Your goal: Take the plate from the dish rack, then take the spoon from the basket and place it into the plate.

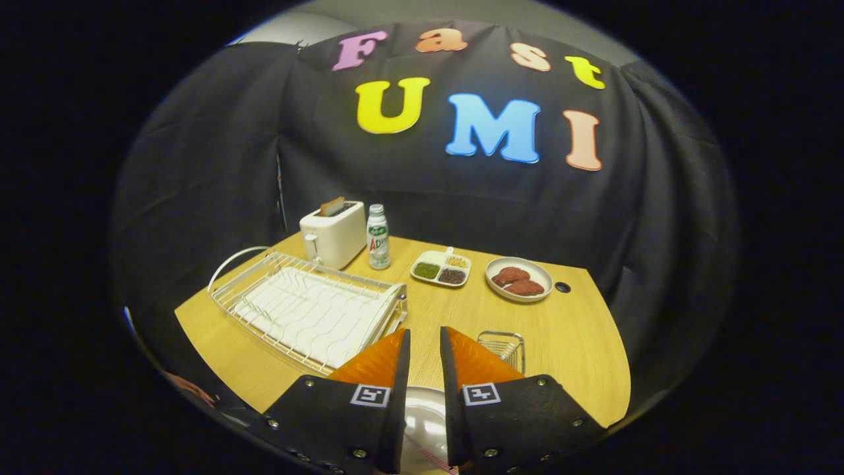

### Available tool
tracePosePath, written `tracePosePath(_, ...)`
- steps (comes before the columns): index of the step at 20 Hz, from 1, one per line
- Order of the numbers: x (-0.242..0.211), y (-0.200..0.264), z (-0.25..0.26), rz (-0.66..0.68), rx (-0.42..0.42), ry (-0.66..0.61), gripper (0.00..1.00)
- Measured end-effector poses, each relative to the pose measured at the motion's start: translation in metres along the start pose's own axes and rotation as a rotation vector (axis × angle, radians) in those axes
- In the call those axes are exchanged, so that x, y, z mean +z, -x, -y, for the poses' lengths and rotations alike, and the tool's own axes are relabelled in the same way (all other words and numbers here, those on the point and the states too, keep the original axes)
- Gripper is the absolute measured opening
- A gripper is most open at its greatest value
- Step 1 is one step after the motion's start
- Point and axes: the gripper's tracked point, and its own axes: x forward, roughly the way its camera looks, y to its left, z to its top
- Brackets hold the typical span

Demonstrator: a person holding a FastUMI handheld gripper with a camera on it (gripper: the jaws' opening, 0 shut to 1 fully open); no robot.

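Below hand-held gripper (425, 343): plate (425, 415).

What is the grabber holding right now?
It looks like a shiny plate by its rim, between the gripper fingers, but I cannot tell whether they press on it.

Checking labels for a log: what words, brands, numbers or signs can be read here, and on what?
Bottle label: print too small and blurred to read.
Gripper, fingers slightly apart over the plate: square coded markers, no words.
Toaster, rack, basket: none.
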Motion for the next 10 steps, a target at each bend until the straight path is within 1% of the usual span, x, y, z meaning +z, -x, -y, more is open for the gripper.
tracePosePath(4,0.044,0.036,0.058,0.146,-0.131,-0.050,0.26)
tracePosePath(6,0.065,0.057,0.083,0.229,-0.172,-0.063,0.26)
tracePosePath(7,0.074,0.071,0.089,0.280,-0.173,-0.068,0.33)
tracePosePath(9,0.082,0.079,0.111,0.352,-0.187,-0.067,0.98)
tracePosePath(10,0.081,0.081,0.127,0.382,-0.223,-0.063,0.96)
